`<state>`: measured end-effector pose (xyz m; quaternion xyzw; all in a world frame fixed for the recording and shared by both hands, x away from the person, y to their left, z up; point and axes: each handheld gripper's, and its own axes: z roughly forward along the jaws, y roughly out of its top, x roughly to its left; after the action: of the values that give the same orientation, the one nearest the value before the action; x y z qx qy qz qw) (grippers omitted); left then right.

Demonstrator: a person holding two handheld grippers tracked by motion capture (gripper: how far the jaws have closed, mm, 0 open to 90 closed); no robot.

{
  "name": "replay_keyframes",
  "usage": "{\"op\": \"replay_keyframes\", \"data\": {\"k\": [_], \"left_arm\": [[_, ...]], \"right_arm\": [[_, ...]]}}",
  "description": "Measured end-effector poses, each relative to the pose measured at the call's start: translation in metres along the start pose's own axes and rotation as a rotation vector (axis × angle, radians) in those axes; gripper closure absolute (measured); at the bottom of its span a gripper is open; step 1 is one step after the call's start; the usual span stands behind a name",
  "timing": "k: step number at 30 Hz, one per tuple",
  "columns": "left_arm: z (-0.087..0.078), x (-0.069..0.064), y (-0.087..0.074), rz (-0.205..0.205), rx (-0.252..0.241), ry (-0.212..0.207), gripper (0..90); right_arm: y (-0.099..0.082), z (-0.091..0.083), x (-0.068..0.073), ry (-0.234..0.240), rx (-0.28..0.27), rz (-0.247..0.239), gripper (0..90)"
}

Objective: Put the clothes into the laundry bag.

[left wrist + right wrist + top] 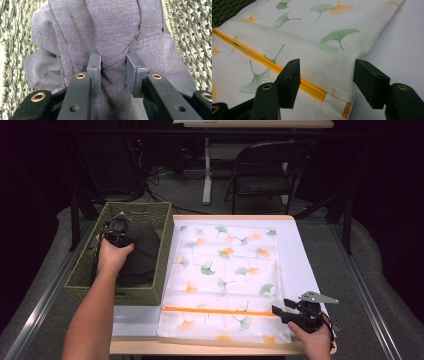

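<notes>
My left gripper (113, 72) sits in the basket (88, 265) at the table's left edge, jaws part-closed, pinching a fold of dark grey garment (105, 30). My right gripper (325, 82) has jaws apart, straddling the leaf-print bag's (225, 270) near-right corner; its orange zipper (220, 310) runs parallel to the table's near edge. No readable writing.

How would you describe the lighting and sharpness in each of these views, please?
High view: bright on the ginkgo-print bag, room beyond dark, slightly soft. Left gripper view: evenly lit grey garment, weave sharp. Right gripper view: crisp mesh, far edge softer.
</notes>
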<state>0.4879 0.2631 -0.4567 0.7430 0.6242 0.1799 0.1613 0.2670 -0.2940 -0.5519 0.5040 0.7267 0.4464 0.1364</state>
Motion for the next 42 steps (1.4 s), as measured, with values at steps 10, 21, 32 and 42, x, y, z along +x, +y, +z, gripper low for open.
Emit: {"op": "replay_keyframes", "data": {"k": [10,21,32,42], "left_arm": [[-0.002,-0.001,-0.001,-0.002,-0.022,0.002,71.7],[-0.009,-0.002,0.000,0.006,-0.033,-0.003,76.5],[-0.007,0.001,0.000,-0.011,-0.036,-0.014,74.1],[-0.005,0.008,-0.001,-0.041,-0.034,-0.022,59.6]], "right_arm": [[0.000,0.000,0.000,0.001,0.000,-0.001,38.1],[0.000,0.000,0.000,-0.003,-0.001,0.001,38.1],[0.000,-0.001,0.000,-0.001,-0.002,0.002,38.1],[0.000,-0.001,0.000,-0.001,-0.001,0.003,38.1]]}}
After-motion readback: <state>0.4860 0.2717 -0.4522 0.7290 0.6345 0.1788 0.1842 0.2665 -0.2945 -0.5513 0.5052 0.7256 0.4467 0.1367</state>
